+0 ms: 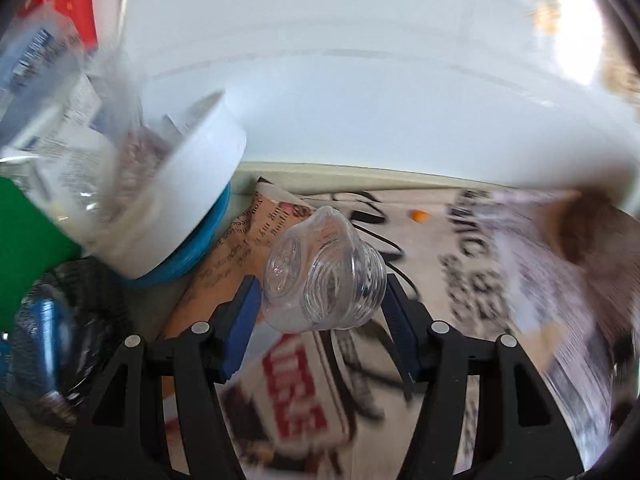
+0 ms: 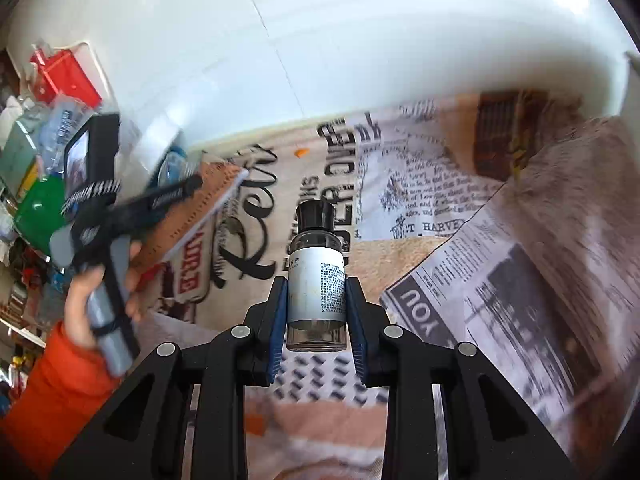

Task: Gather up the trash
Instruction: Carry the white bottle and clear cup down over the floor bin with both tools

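Right claw (image 2: pixel 316 318): two blue pads pressed on the sides of one small bottle (image 2: pixel 317 280), white label, dark cap pointing away from the camera, clear base toward it. Bottle is lifted clear of the desk (image 2: pixel 420 252), which is covered in newsprint-patterned cloth; one loose newspaper sheet (image 2: pixel 500 300) lies toward its right side.

Left claw (image 1: pixel 318 300): jaws about half open. One crumpled clear plastic cup (image 1: pixel 324 276) sits between the two blue pads; its right side touches the right pad, and whether the left pad presses on it cannot be told. Cup is off the desk surface.

Left of the cup, at the desk's left edge: one white bin (image 1: pixel 192 200) with a blue band, tilted, blurred. It holds clear plastic and paper scraps, too blurred to count.

In the right wrist view, one hand (image 2: pixel 86 312) in an orange sleeve (image 2: pixel 52 392) grips the left claw's handle, at the left side.

Far edge: a white wall (image 2: pixel 320 40) runs along the desk. Red and green items at the far left, unclear.
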A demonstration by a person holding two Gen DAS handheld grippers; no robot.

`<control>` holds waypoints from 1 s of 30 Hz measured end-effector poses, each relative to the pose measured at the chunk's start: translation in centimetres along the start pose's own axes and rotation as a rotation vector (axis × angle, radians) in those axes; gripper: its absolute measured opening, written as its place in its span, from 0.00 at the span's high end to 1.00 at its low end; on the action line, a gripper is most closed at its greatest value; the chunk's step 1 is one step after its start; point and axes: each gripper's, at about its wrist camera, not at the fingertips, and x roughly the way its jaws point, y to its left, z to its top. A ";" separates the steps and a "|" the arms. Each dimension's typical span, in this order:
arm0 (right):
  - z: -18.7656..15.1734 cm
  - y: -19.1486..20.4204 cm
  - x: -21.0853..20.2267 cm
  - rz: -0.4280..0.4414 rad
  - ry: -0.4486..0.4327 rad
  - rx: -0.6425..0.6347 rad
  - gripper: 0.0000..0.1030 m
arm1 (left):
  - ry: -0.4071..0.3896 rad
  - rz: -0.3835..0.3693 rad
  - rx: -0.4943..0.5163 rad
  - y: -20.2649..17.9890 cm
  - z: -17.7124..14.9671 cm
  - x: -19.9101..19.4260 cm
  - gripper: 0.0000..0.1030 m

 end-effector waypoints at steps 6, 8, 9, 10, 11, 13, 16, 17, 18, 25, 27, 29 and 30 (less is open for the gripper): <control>-3.2 3.7 -6.5 -0.060 -0.118 0.029 0.75 | -0.051 -0.122 0.070 1.9 -3.4 -9.3 0.41; -4.9 5.0 -8.4 -0.081 -0.155 0.053 0.75 | -0.074 -0.154 0.089 2.7 -5.2 -12.7 0.41; -5.7 5.5 -9.2 -0.091 -0.171 0.066 0.75 | -0.087 -0.166 0.096 3.3 -6.1 -14.5 0.41; -6.6 6.1 -10.0 -0.099 -0.186 0.080 0.75 | -0.102 -0.175 0.103 4.0 -7.0 -16.4 0.41; -7.5 6.5 -10.8 -0.105 -0.200 0.095 0.75 | -0.111 -0.181 0.110 4.3 -7.7 -17.5 0.41; -9.1 7.5 -12.4 -0.120 -0.224 0.119 0.75 | -0.123 -0.204 0.128 5.0 -9.3 -20.0 0.41; -11.4 8.8 -14.9 -0.139 -0.247 0.144 0.75 | -0.132 -0.236 0.145 5.8 -10.8 -23.0 0.41; -11.7 9.0 -15.4 -0.142 -0.250 0.148 0.75 | -0.132 -0.241 0.149 6.0 -11.4 -23.6 0.41; -12.5 9.4 -16.4 -0.144 -0.255 0.151 0.75 | -0.128 -0.248 0.155 6.2 -11.7 -24.3 0.41; -15.5 10.8 -20.8 -0.167 -0.269 0.141 0.75 | -0.112 -0.293 0.125 6.7 -15.5 -28.7 0.41; -16.4 10.8 -21.9 -0.161 -0.275 0.131 0.75 | -0.112 -0.291 0.114 6.7 -16.6 -29.7 0.41; -17.3 10.6 -22.7 -0.149 -0.272 0.119 0.75 | -0.117 -0.280 0.102 6.5 -18.0 -30.9 0.41; -17.7 10.5 -23.0 -0.140 -0.270 0.112 0.75 | -0.119 -0.274 0.097 6.4 -18.7 -31.5 0.41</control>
